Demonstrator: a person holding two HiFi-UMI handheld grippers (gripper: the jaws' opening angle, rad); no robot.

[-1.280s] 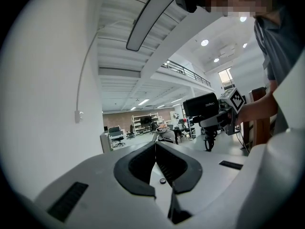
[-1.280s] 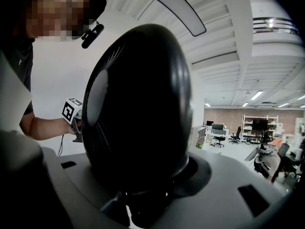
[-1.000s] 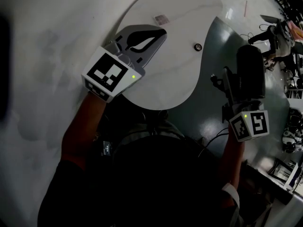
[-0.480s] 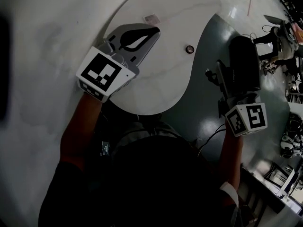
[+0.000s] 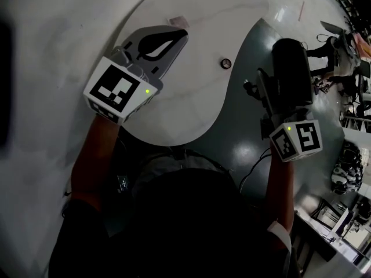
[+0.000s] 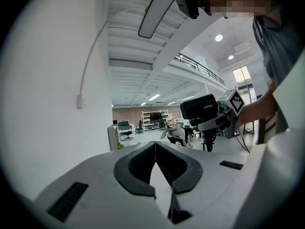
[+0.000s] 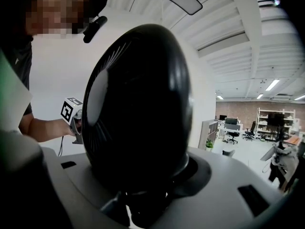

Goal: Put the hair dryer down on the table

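Head view: right hand-held gripper [image 5: 272, 100], tight on hair dryer [image 5: 291, 68], farther forward beside table [image 5: 197, 106].

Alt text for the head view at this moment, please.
Seen from above, the right tool grips a black hair dryer over grey floor beside a rounded white table. The left tool, shut and empty, hangs over the table, which bears a small dark ring and a pale card.

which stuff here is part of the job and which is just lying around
Job: hair dryer, right gripper shut on it, table.
Lying about: small ring, small card, both on the table; left gripper, shut and empty.
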